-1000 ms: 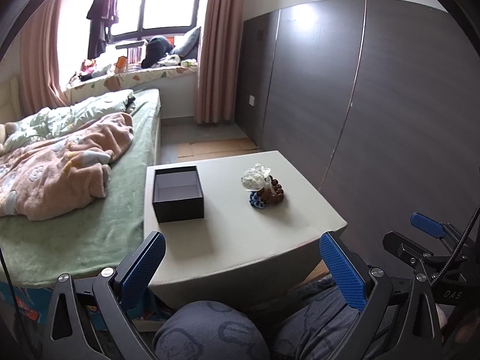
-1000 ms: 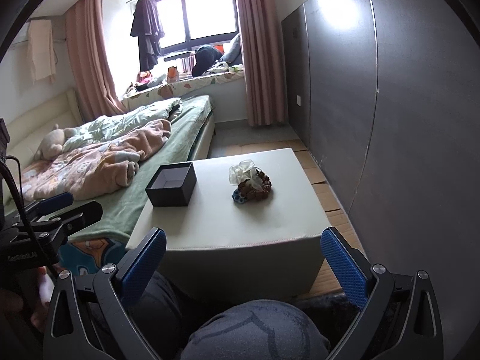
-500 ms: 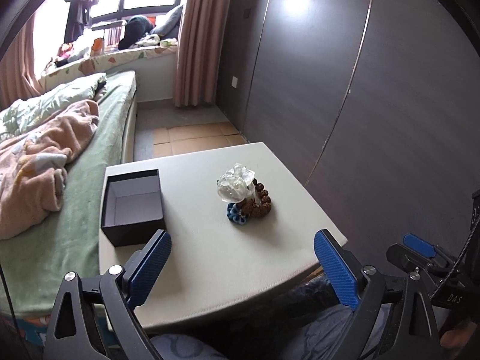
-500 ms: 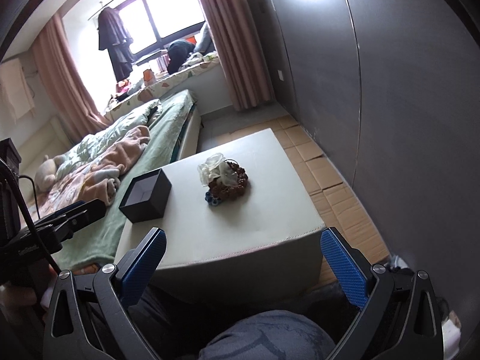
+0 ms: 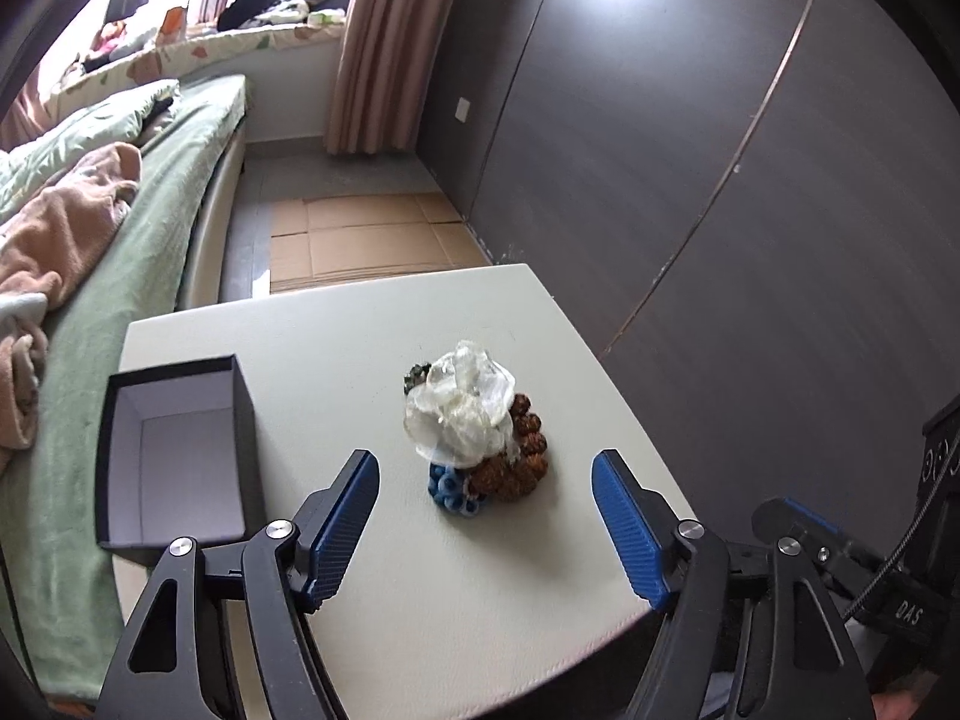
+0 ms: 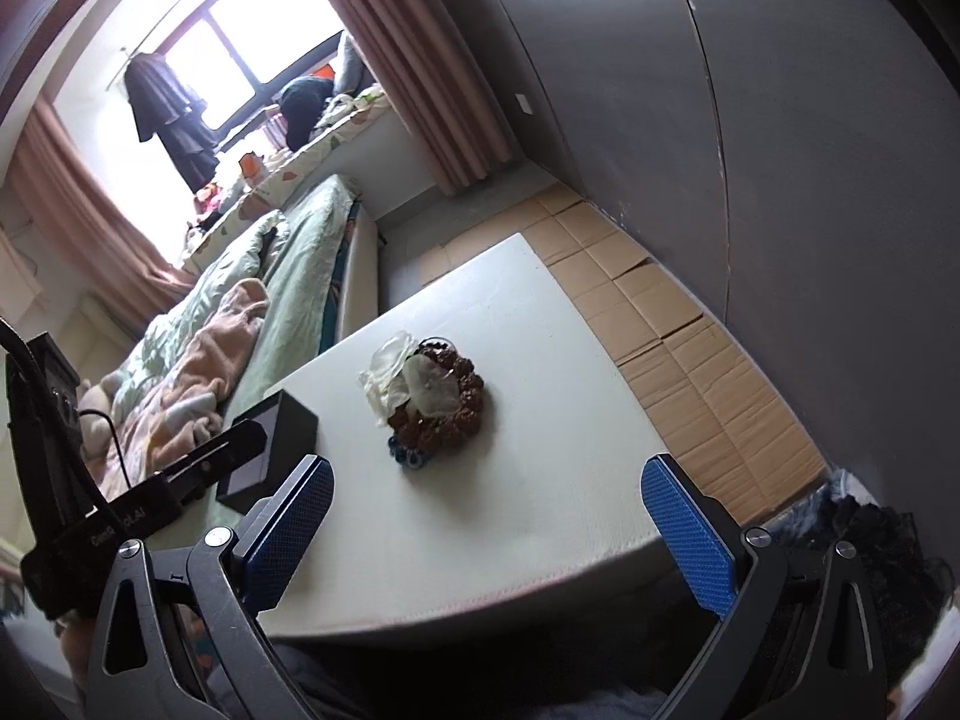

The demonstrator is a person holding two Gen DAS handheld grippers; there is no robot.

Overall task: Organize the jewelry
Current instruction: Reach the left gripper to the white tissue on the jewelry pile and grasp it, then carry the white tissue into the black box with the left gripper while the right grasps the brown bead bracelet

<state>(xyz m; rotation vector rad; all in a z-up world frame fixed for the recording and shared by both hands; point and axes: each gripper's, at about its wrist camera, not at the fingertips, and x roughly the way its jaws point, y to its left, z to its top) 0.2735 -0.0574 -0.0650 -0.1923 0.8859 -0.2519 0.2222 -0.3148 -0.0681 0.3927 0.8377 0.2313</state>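
At the far left of the left wrist view, a green-sheeted bed (image 5: pixel 120 252) with a crumpled pink blanket (image 5: pixel 54 240) is seen beside the pale square desk (image 5: pixel 480 570). On the left part of the desk an open, empty black cardboard box with a pale lining (image 5: pixel 174 450) is stood upright. Well apart from it, toward the middle of the desk, the jewelry is heaped in one small pile: a clear crystal-like beaded piece (image 5: pixel 462 414) is rested on top, a brown wooden bead bracelet (image 5: pixel 516 462) is touched beneath and to the right of it, and a small blue beaded piece (image 5: pixel 450 489) is tucked at the near edge.

The left gripper (image 5: pixel 486 516) is held released, its blue pads spread wide, just short of the pile and above the desk. The right gripper (image 6: pixel 486 528) is likewise held released and empty, farther back near the desk's front edge.

The approach to the first pick is judged to be in hand; nothing is yet placed in the box. For the next move, the left gripper would need to be lowered around the topmost piece and clenched gently, since loose beads may be dragged along or scattered.
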